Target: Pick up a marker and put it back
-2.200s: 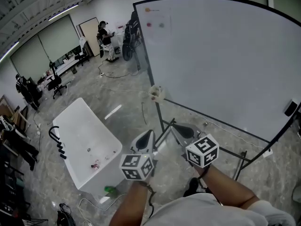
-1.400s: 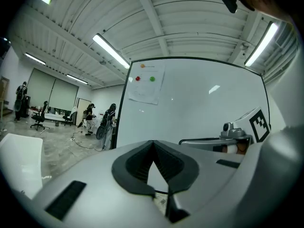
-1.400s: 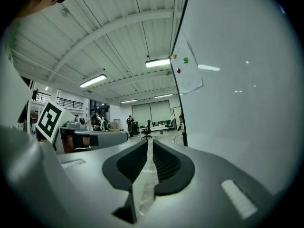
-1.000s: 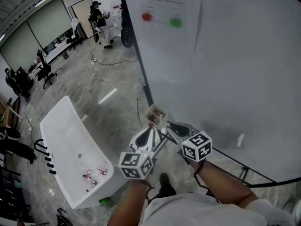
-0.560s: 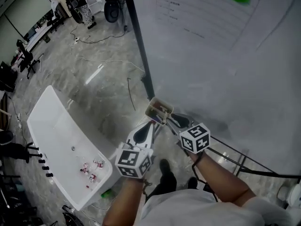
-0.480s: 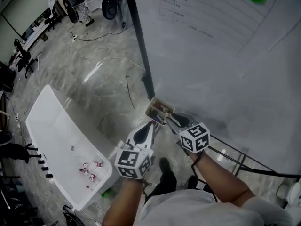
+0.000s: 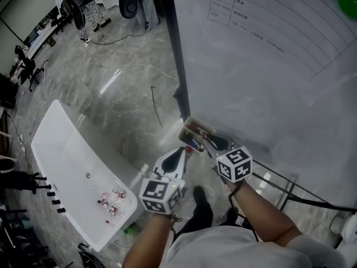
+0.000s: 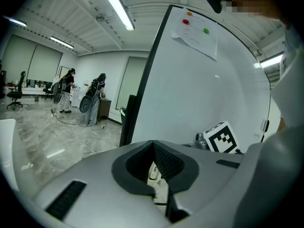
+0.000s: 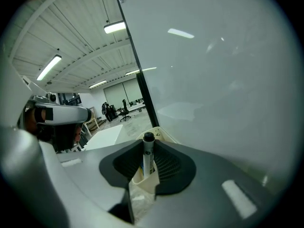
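Holder: a small beige box on the whiteboard edge, directly ahead of both gripper tips. In the head view it holds dark and red pieces, too small to tell apart.

Right gripper: jaws closed on a marker, pads against its white barrel on both sides.
- Marker's long axis is upright in the right gripper view.
- Black cap is on top, poking just past the jaw tips.
- Lower end drops behind the near corner of the holder, which sits right under the jaws.
- Whiteboard is close on this gripper's right.

Left gripper: jaws pressed together at the tips, nothing between them. Part of the holder shows through the gap behind the tips, just below. In the head view this gripper lies beside the right one, their tips converging at the holder. A small red spot sits at the left tip; I cannot tell what it is.

Tub: long, white and open, on the floor well to the left of the left gripper. A few small red-and-white items lie scattered at its near end.
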